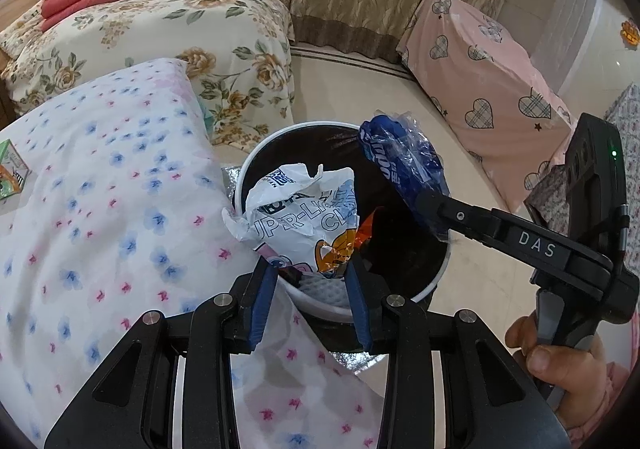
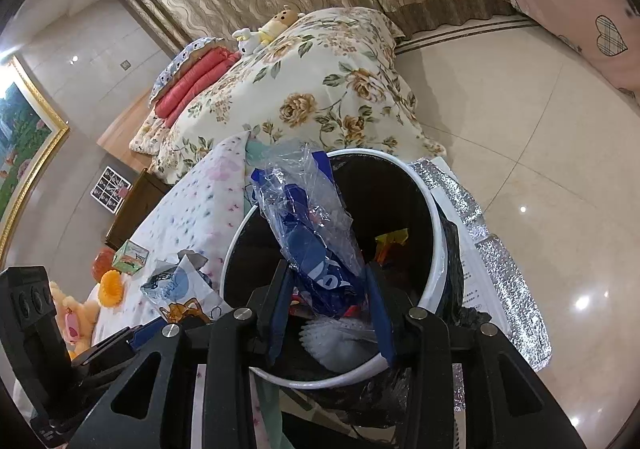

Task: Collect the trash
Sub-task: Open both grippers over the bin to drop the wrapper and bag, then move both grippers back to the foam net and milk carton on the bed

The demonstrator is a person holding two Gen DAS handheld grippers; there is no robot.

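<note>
A round bin (image 1: 256, 157) with a white rim and black liner stands on the floor beside the bed. My left gripper (image 1: 312, 269) is shut on a crumpled white cartoon-printed bag (image 1: 300, 209) and holds it over the bin's near rim. My right gripper (image 2: 330, 289) is shut on a blue and clear plastic wrapper (image 2: 316, 225) and holds it above the bin (image 2: 436, 233); it shows in the left wrist view (image 1: 432, 205) with the wrapper (image 1: 400, 165) over the bin's right rim. An orange wrapper (image 1: 366, 229) and white trash lie inside the bin.
The bed's white sheet with blue and pink flowers (image 1: 100, 209) lies left of the bin, with a floral quilt (image 1: 180, 33) behind. A small green box (image 2: 130, 257) and soft toys (image 2: 108, 285) lie on the bed. A pink heart-print cover (image 1: 480, 81) is on the right. A silver foil mat (image 2: 504, 281) lies under the bin.
</note>
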